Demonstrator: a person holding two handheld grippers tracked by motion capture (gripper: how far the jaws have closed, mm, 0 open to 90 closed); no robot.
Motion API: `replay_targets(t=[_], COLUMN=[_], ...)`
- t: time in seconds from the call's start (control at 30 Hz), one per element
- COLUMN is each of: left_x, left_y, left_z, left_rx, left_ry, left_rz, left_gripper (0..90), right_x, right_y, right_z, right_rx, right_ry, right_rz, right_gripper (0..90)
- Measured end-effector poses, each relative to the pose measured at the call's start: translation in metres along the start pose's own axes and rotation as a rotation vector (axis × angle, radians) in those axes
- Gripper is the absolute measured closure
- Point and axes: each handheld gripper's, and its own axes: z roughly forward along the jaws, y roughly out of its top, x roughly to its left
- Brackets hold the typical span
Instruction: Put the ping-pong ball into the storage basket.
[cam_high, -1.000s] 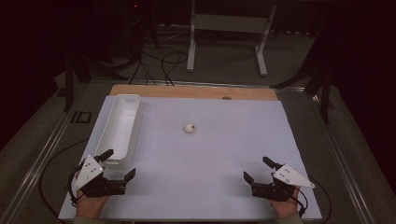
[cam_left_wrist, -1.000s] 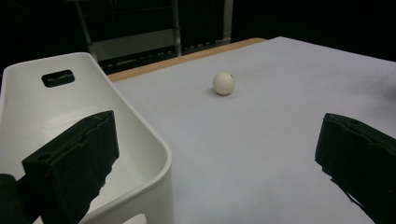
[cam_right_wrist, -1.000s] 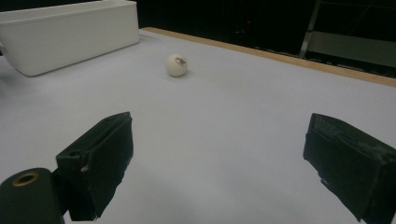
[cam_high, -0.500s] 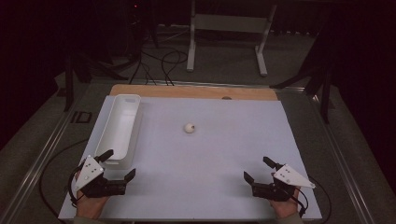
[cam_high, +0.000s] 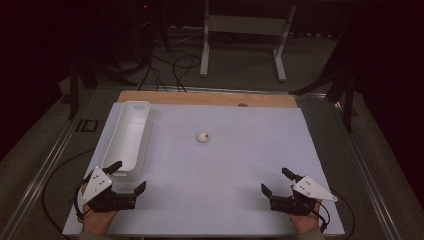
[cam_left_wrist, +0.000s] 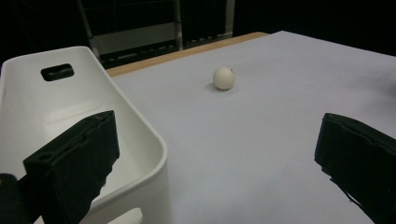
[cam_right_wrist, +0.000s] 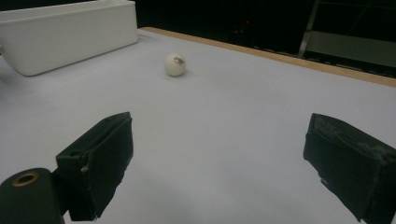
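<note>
From the high view, the left gripper (cam_high: 127, 176) and right gripper (cam_high: 276, 181) rest near, jaws spread and holding nothing; the ball (cam_high: 202, 137) lies mid-table, right of the white bin (cam_high: 112, 152). From the left gripper view, the ball (cam_left_wrist: 223, 78) sits far, beyond the bin (cam_left_wrist: 149, 135). From the right gripper view, the ball (cam_right_wrist: 175, 64) lies far left.

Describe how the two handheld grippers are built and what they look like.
Both the left gripper and the right gripper have black bodies with two blocky black jaws and a pale grey three-cornered plate on top dotted with small holes. A thin black cable trails from each. The jaw pads look matte with rough, worn edges.
</note>
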Motion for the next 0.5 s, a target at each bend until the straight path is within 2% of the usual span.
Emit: replay_targets(t=[0.5], left_x=[0.0], left_y=[0.011], left_z=[0.002], left_rx=[0.012], left_ry=[-0.012], left_rz=[0.002], left_gripper=[0.4], right_x=[-0.002], right_y=[0.0], right_z=[0.001], right_rx=[0.0], right_ry=[-0.004], right_rz=[0.007], right_gripper=[8.3])
